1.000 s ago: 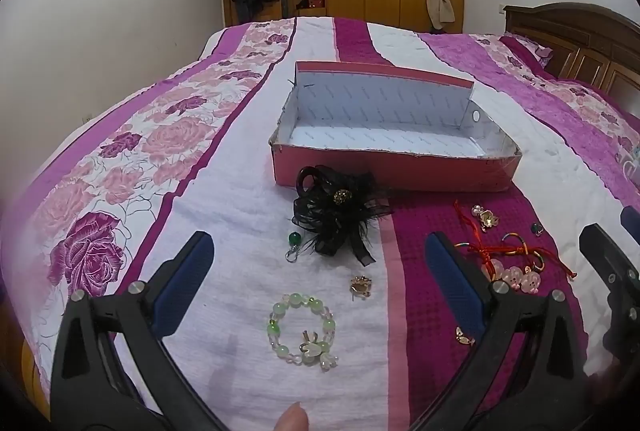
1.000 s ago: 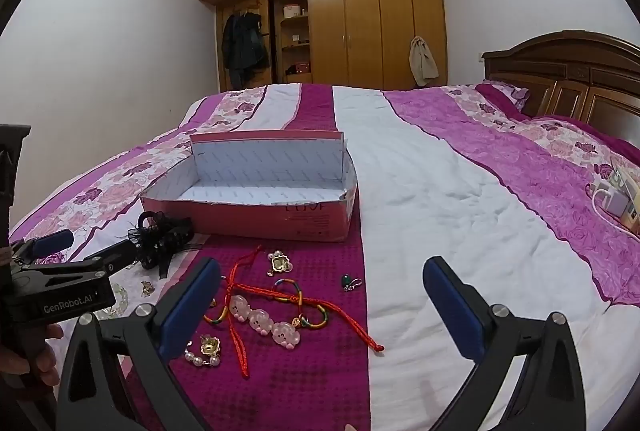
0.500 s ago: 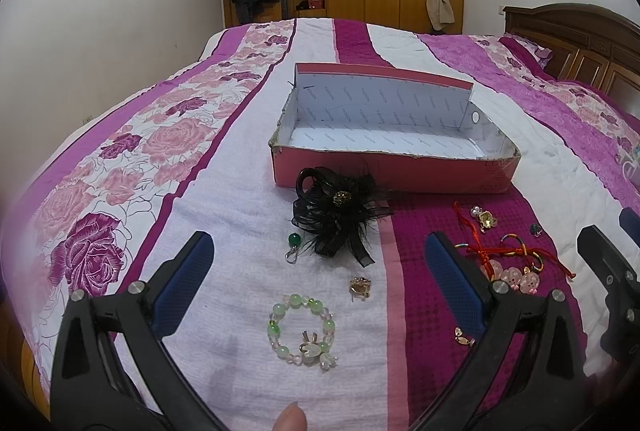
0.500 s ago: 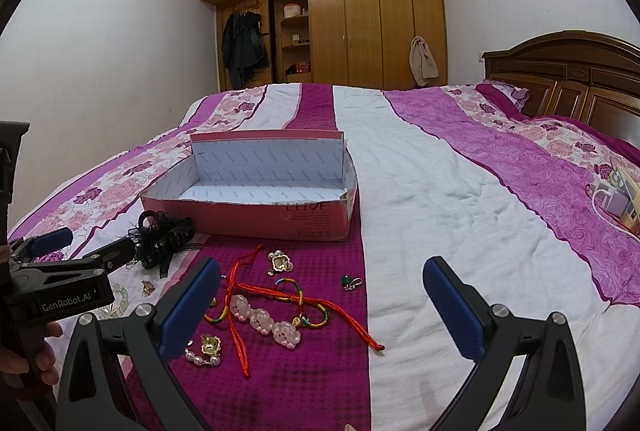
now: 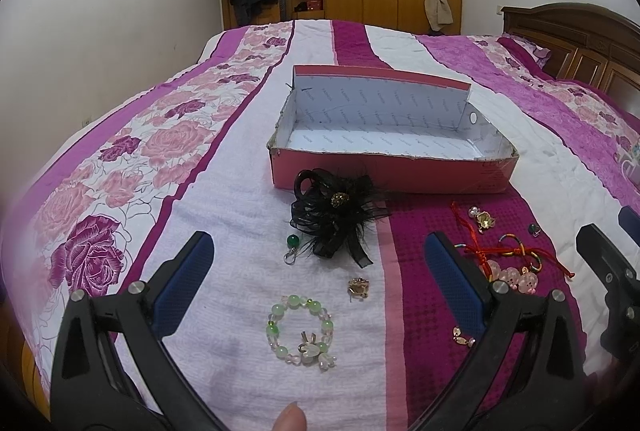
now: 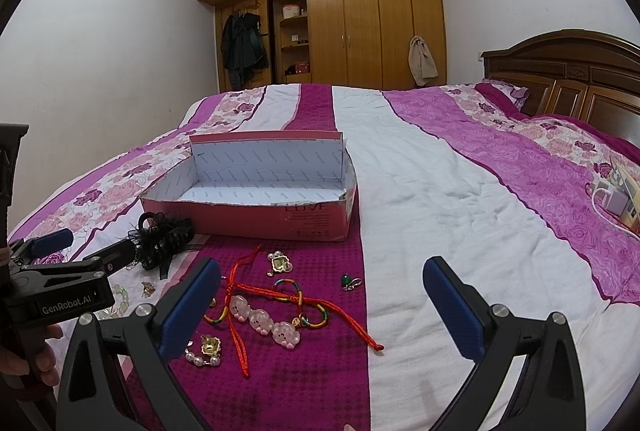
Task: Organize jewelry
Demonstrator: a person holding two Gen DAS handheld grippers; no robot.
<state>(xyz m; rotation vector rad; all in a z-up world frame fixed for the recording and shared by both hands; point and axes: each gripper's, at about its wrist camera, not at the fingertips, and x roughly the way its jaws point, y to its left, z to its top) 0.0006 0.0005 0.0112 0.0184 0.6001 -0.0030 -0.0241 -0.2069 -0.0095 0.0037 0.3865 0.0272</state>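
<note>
An empty pink cardboard box (image 5: pixel 392 173) with a white inside sits on the bed; it also shows in the right wrist view (image 6: pixel 280 225). In front of it lie a black feather hair clip (image 5: pixel 336 219), a green bead pendant (image 5: pixel 293 247), a small gold charm (image 5: pixel 359 287) and a green bead bracelet (image 5: pixel 301 331). To the right lie a red cord bracelet with pink charms (image 6: pixel 272 315), a gold earring (image 6: pixel 279 263) and a pearl piece (image 6: pixel 206 349). My left gripper (image 5: pixel 316 271) is open above the bracelet. My right gripper (image 6: pixel 320 295) is open over the cord bracelet.
The bed has a purple, white and rose-patterned cover (image 6: pixel 440 199). A charger and small box (image 6: pixel 618 199) lie at the right edge. A wooden headboard (image 6: pixel 580 79) stands right, a wardrobe (image 6: pixel 360 31) at the back wall.
The left gripper has drifted slightly; the jewelry sits a little lower and nearer in its view. The right gripper has barely moved. Nothing was picked up.
</note>
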